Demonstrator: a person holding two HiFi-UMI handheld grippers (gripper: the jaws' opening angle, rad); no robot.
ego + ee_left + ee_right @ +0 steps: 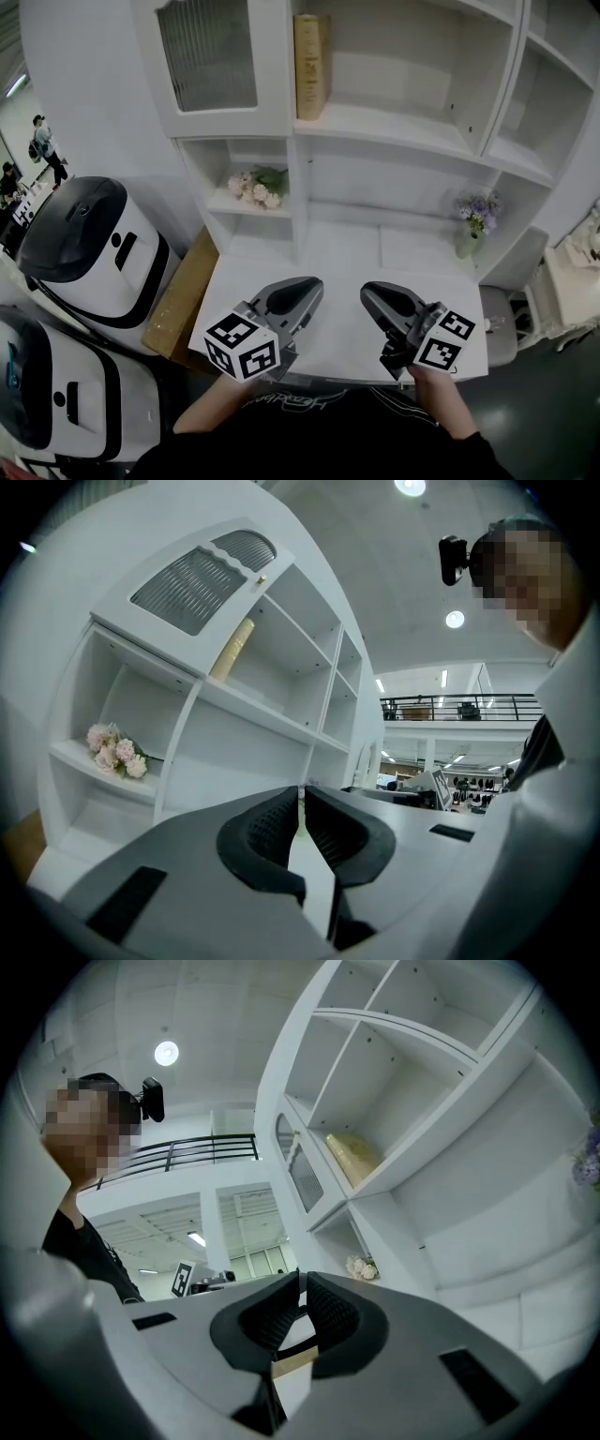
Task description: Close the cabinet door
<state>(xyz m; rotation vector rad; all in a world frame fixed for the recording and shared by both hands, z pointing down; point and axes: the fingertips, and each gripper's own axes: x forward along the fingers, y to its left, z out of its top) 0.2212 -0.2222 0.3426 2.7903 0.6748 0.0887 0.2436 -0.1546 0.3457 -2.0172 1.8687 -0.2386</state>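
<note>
My left tongs [315, 285] are closed with nothing between them, the two black pads meeting at their tips, and my right tongs [367, 292] are closed and empty in the same way. Both sit well below the cabinet door [211, 66], side by side and apart from each other over the white tabletop [347, 248], touching nothing. The cabinet door is the white-framed one with the ribbed panel, at the upper left of the shelving. From my head it seems to lie against the cabinet front, though I cannot tell whether it is shut tight. Just to the right of the door a tan book [310, 66] stands upright in an open compartment. In the small compartment directly below the door lies a bunch of pink flowers [258, 187]. Far down and to the right of the door stands a vase of purple flowers [478, 216] at the back of the tabletop. Below and left of the door, beside the tabletop, stand rounded white machines [89, 248]
</note>
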